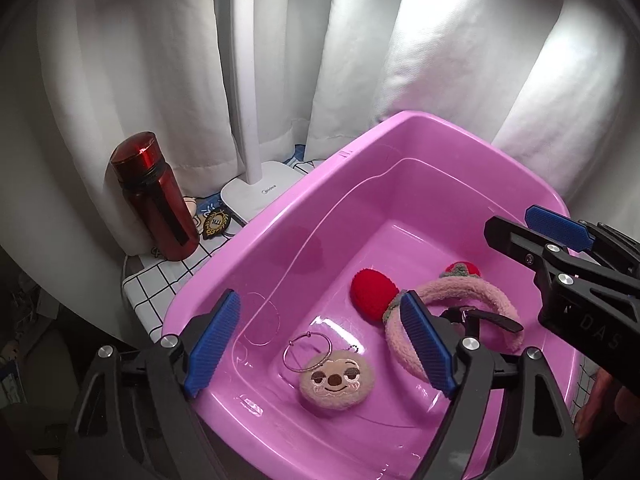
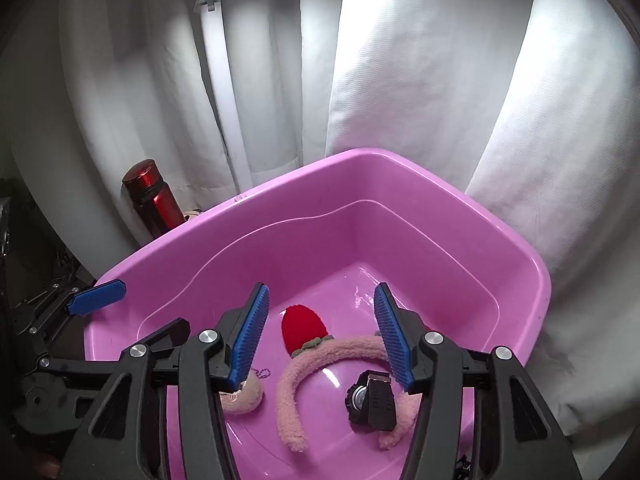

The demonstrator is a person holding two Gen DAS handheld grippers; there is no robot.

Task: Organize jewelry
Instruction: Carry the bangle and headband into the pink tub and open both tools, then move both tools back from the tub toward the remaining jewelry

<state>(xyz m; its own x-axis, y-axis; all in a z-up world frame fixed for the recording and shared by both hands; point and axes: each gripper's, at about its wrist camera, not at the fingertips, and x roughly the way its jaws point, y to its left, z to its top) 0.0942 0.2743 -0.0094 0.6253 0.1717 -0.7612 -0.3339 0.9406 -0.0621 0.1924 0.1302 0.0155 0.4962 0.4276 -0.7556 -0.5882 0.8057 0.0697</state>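
Observation:
A pink plastic tub (image 1: 296,216) (image 2: 400,168) holds a fuzzy pink headband (image 1: 472,292) (image 2: 292,384) with red strawberry puffs (image 1: 372,292) (image 2: 302,330), a black wristwatch (image 2: 370,400) (image 1: 486,318) inside the headband's arc, and a plush sloth-face charm (image 1: 336,380) on a wire ring (image 1: 306,350). My left gripper (image 1: 320,344) is open and empty above the tub's near left part, over the charm. My right gripper (image 2: 320,336) is open and empty above the headband and watch. The right gripper also shows in the left wrist view (image 1: 560,248).
A red water bottle (image 1: 156,196) (image 2: 154,196) stands left of the tub on a checked cloth (image 1: 156,280). A white lamp base (image 1: 260,192) and pole (image 2: 224,92) stand behind. A small dark badge (image 1: 216,224) lies by the bottle. White curtains (image 1: 440,40) hang behind.

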